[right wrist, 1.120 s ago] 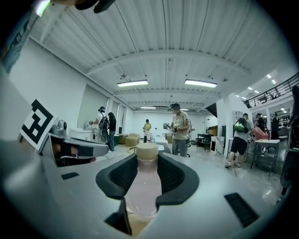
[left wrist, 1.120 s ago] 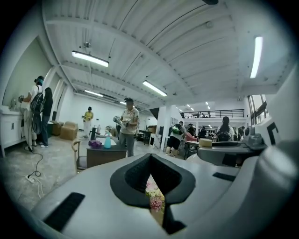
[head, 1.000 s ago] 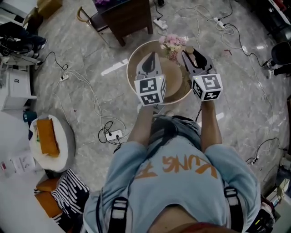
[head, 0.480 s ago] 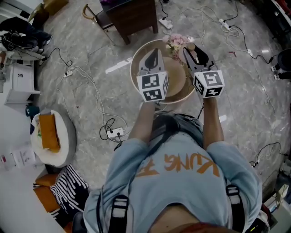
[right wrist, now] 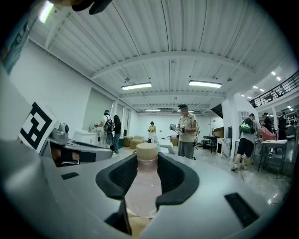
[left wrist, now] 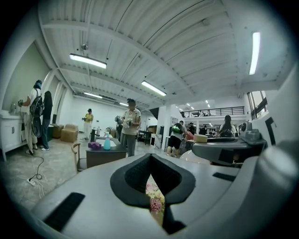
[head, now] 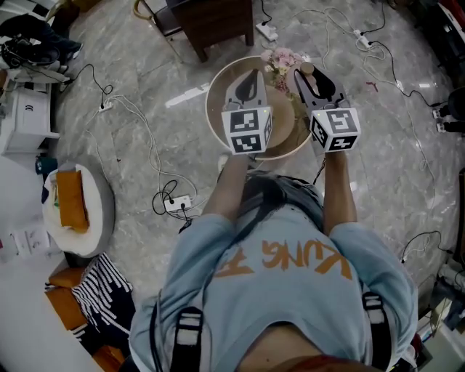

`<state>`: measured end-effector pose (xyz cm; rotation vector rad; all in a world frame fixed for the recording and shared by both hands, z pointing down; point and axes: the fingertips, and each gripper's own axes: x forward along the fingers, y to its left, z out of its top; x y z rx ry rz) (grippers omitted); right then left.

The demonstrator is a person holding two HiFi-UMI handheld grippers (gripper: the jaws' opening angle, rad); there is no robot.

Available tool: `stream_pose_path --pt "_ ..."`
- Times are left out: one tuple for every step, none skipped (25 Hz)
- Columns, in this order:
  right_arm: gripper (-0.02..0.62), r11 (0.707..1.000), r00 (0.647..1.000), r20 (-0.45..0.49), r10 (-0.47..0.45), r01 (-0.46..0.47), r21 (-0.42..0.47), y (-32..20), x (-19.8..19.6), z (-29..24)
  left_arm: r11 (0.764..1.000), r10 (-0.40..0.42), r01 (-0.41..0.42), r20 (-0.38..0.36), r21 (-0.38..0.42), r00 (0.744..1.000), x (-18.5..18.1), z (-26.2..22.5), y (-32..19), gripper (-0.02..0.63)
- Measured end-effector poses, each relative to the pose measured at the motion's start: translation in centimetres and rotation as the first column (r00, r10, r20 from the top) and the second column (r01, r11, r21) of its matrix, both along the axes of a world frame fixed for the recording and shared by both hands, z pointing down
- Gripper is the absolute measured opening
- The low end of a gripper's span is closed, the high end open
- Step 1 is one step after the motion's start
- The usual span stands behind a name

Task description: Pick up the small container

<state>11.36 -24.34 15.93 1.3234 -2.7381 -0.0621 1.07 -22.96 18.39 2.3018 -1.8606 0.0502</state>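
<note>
The small container is a clear bottle with a beige cap. It stands upright between the dark pads of my right gripper, which is shut on its body. In the head view my right gripper is over the right rim of the round wooden table. My left gripper hovers over the table's middle with its jaws drawn to a point and nothing in them. Through the left gripper only a slit shows, with pink flowers behind it.
A bunch of pink flowers stands at the table's far edge, between the two grippers. A dark wooden desk and a chair lie beyond. Cables and a power strip cross the marble floor. Several people stand in the room.
The head view has shifted slightly, so table and grippers sit a little higher in the frame. Both grippers keep their places over the table, and the right keeps its hold on the bottle.
</note>
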Motion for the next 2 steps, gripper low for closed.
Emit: stream_pose_path --pt "0.149 1.0 1.0 0.0 0.0 0.0 0.001 0.05 0.06 0.01 1.0 0.0 0.0 -0.002 -0.002 1.0 0.05 0.05 0.07 0.023" --pt "0.147 1.0 1.0 -0.001 0.001 -0.001 0.001 0.1 0.12 0.0 1.0 -0.001 0.001 -0.004 -0.003 1.0 0.08 0.1 0.13 0.023"
